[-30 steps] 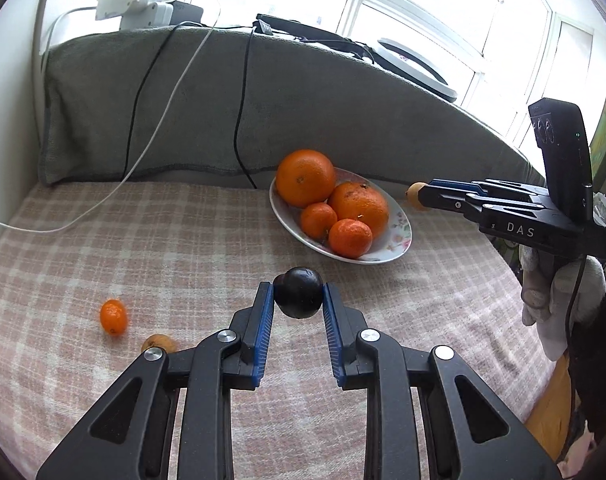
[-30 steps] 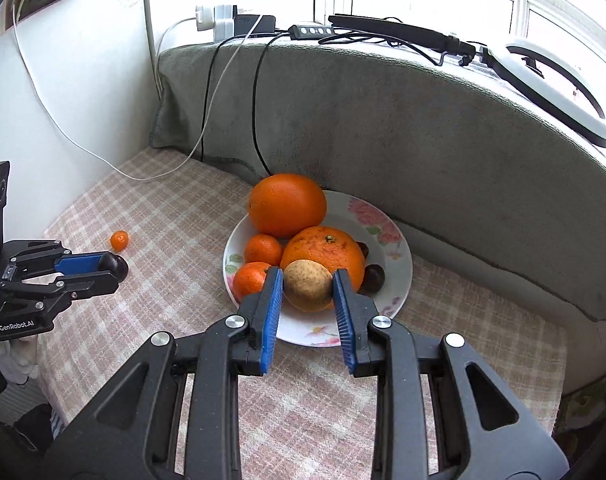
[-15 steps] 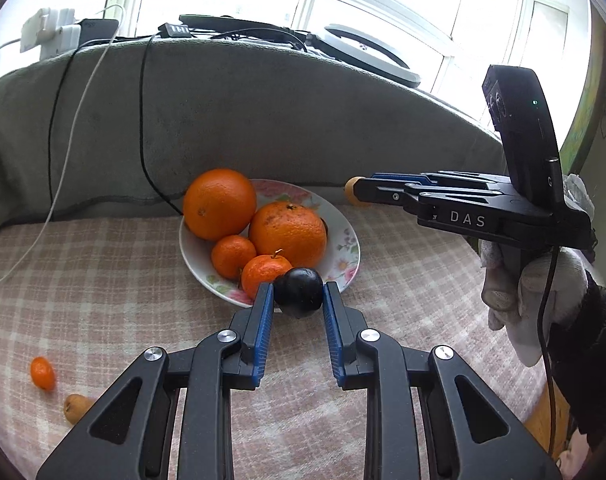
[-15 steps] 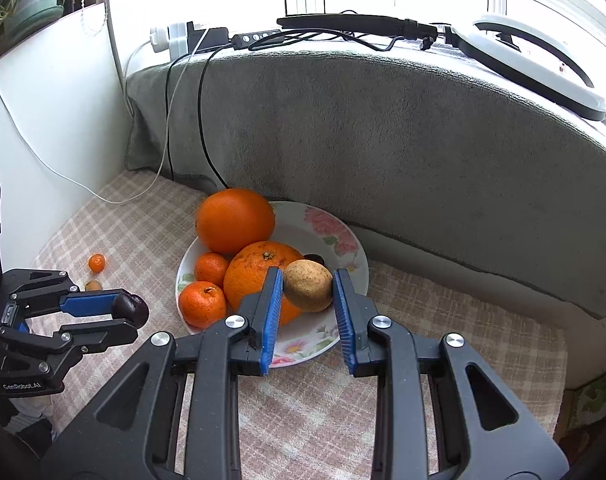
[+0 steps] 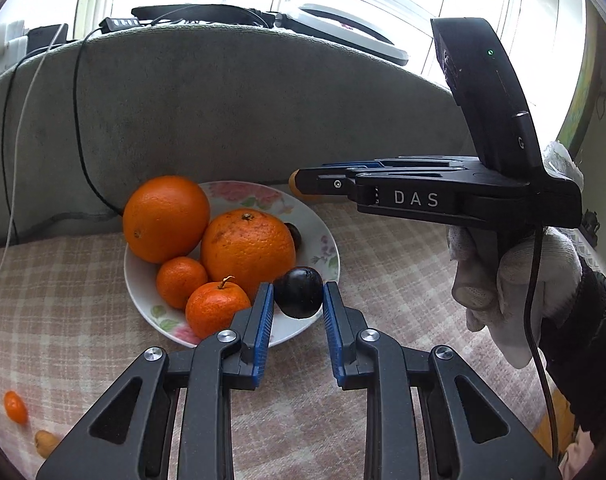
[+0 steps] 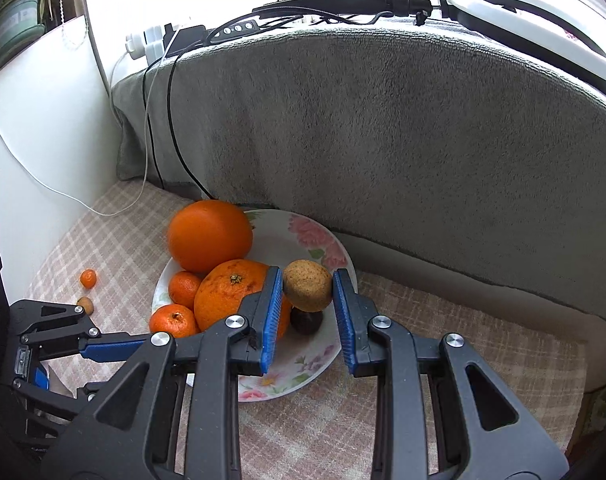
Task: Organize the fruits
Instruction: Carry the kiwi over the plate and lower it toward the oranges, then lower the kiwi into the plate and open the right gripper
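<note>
Claws gripping fruit, your left claw (image 5: 298, 298) carried its dark round plum (image 5: 298, 297) to the flowered white plate's (image 5: 327, 236) near rim; your right claw (image 6: 307, 292) brought its brown speckled kiwi-like fruit (image 6: 307, 290) above it, ready for release.

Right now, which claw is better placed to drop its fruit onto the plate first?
Right, probably. The right claw holds its brown fruit over open plate floor. The left claw holds its dark plum at the near rim.
</note>
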`<state>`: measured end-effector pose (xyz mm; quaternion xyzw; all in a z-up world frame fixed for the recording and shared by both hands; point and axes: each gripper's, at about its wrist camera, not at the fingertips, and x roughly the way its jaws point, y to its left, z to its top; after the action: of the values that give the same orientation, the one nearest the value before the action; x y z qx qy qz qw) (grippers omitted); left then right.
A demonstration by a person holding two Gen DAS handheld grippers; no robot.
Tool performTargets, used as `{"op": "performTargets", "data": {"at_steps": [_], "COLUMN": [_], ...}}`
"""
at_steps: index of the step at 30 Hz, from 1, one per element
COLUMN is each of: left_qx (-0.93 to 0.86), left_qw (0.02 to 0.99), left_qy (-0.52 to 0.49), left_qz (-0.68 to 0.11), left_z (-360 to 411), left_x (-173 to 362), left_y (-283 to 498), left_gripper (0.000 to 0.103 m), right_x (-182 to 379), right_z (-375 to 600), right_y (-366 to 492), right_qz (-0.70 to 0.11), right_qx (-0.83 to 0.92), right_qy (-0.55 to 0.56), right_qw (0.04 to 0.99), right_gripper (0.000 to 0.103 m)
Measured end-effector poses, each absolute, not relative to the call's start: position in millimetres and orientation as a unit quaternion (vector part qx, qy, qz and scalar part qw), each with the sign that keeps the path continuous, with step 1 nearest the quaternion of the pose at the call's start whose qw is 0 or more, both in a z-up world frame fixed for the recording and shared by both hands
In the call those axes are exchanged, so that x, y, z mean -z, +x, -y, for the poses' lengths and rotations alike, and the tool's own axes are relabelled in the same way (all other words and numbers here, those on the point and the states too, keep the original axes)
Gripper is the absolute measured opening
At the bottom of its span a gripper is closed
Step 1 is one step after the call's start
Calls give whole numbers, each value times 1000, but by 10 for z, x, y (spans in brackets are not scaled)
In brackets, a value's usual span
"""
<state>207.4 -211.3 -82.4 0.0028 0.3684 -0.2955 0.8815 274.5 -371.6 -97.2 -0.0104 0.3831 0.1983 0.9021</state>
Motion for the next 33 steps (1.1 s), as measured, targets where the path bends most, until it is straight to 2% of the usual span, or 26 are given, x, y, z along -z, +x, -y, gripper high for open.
{"op": "performTargets", "data": {"at_steps": [30, 31, 33], "left_qx": [282, 282, 281], "left_qw": [882, 882, 882], "left_qy": [5, 5, 5], "left_qz": [-377, -378, -377], "left_z": [2207, 2200, 2191], "left_x": [943, 946, 937], "left_y": [2266, 2267, 2263], "left_gripper": [25, 25, 29], "right_x": [1156, 1156, 1152], "right_z": [3703, 3700, 3697], "right_y": [3038, 3036, 3033], "right_qz": [-400, -400, -399], "right_qx": [-221, -221, -222], "right_qy": [26, 27, 27], "right_qw": [889, 889, 889], "right_gripper": [28, 28, 37]}}
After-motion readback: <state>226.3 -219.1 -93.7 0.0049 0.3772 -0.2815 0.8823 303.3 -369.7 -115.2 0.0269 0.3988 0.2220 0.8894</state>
